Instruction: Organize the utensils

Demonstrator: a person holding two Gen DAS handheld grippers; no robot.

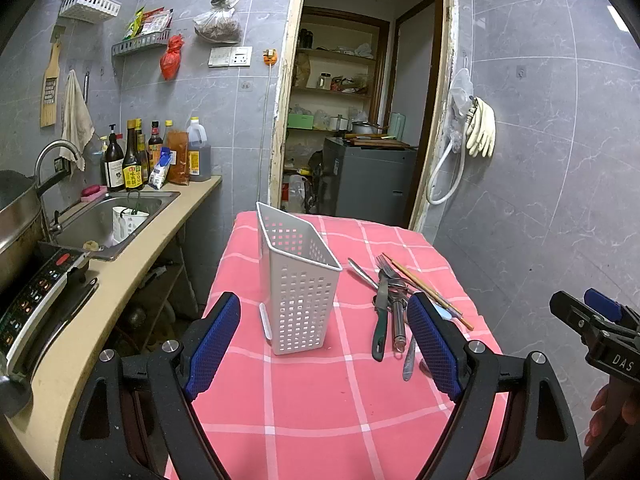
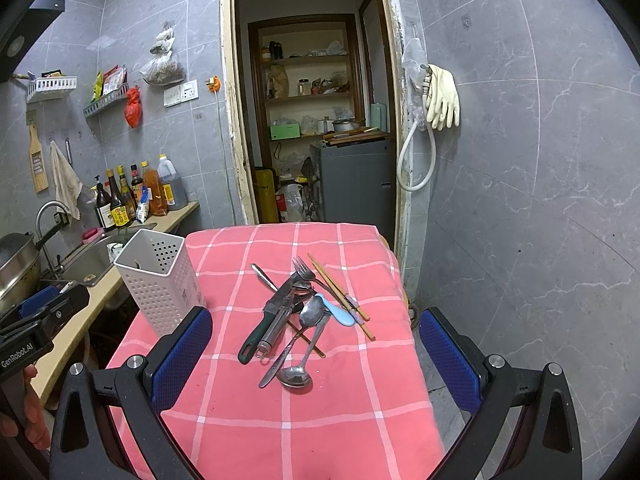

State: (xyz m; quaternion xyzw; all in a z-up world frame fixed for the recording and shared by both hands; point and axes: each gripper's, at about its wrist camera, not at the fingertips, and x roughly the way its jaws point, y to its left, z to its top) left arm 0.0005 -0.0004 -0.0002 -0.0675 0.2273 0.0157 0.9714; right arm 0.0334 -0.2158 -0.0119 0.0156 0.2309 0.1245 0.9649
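Both hand-held grippers, left (image 1: 324, 344) and right (image 2: 316, 344), are hovering with jaws apart, empty. The utensils (image 2: 304, 316) are lying heaped on the counter (image 2: 320, 432) beside the upright white caddy (image 2: 158, 280), apparently awaiting sorting.

Worktop (image 2: 248, 432) draped in pink checked cloth, filling the lower centre of both views. A white perforated caddy (image 2: 160, 284) stands upright at left; a crossed heap of utensils (image 2: 300, 316) lies at centre-right.

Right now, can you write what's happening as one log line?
left gripper: open, empty | right gripper: open, empty | white perforated plastic holder: upright, empty | metal utensil pile: untouched on pink checked tablecloth
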